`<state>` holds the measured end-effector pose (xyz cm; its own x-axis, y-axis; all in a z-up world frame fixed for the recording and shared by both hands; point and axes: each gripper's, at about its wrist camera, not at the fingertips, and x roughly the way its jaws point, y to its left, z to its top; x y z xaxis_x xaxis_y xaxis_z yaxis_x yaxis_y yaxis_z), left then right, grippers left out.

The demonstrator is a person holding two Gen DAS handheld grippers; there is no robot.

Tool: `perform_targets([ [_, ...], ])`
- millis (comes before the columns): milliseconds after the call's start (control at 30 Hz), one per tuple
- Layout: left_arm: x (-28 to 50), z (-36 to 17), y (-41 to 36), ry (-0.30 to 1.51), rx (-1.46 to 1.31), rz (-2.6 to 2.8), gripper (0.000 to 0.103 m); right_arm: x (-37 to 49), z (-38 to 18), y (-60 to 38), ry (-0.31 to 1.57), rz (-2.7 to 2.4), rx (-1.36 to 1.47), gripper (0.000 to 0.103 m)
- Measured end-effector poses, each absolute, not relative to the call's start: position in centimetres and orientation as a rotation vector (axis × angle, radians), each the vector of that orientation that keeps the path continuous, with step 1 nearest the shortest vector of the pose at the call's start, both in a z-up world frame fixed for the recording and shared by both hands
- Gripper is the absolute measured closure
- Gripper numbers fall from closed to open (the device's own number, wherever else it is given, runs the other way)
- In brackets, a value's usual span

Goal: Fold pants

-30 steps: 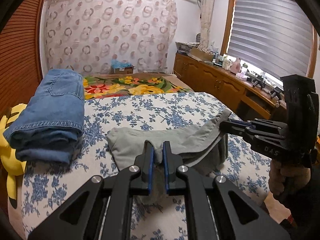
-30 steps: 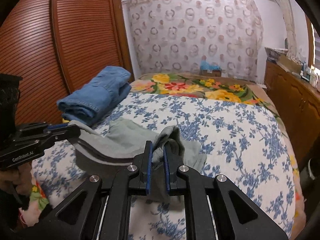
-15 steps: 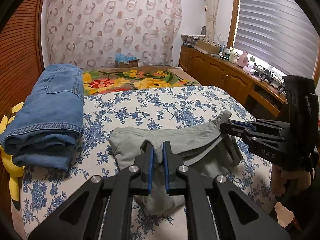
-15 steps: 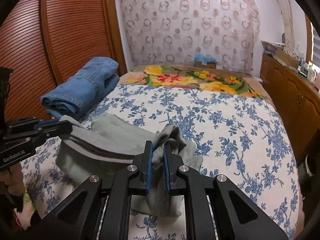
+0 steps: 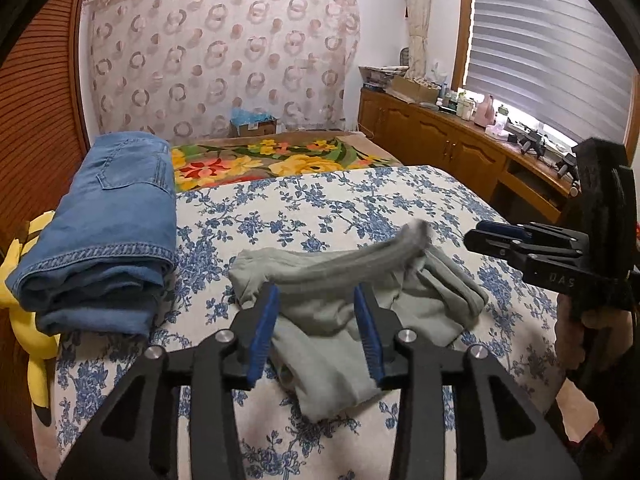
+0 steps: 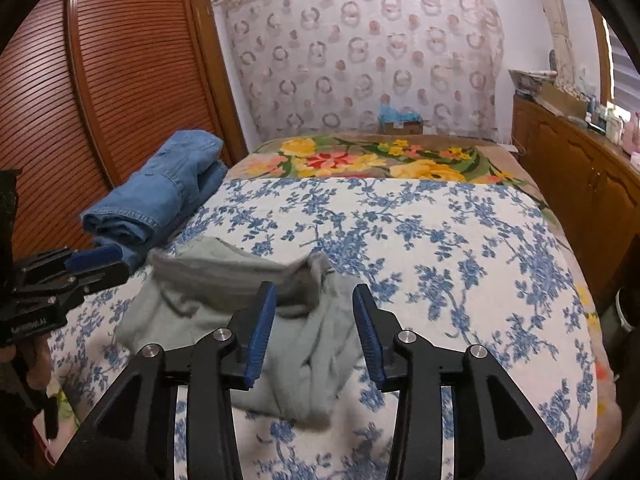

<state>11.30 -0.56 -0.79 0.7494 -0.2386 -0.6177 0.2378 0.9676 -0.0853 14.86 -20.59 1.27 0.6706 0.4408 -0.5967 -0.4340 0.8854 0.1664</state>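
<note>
Grey-green pants (image 5: 340,320) lie crumpled on the blue-flowered bedspread (image 5: 320,208), their waistband blurred as it drops. My left gripper (image 5: 316,300) hovers just over their near left part, its jaws opening, blue pads apart and not pressing the cloth. In the right wrist view the same pants (image 6: 224,284) lie in a heap under my right gripper (image 6: 314,300), whose jaws are also opening with the fabric loose between and below them. Each gripper shows in the other's view: the right gripper (image 5: 492,236) at the right edge, the left gripper (image 6: 96,258) at the left edge.
Folded blue jeans (image 5: 108,216) are stacked at the bed's left side beside a yellow plush toy (image 5: 24,288). A flowered blanket (image 5: 272,160) covers the far end. A slatted wooden wardrobe (image 6: 100,100) stands left, a wooden cabinet (image 5: 452,148) with clutter right.
Both grippers were shut on the pants' waistband, holding it up. Now both have opened, and the cloth has fallen onto the bed in a heap.
</note>
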Motion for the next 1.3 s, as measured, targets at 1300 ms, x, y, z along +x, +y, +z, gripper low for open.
perform_targets([
  [1300,8.9,-6.4,0.3,0.797,-0.036,-0.250,0.064,12.6,-2.4,-21.9,0.820,0.528,-0.071,0.085],
])
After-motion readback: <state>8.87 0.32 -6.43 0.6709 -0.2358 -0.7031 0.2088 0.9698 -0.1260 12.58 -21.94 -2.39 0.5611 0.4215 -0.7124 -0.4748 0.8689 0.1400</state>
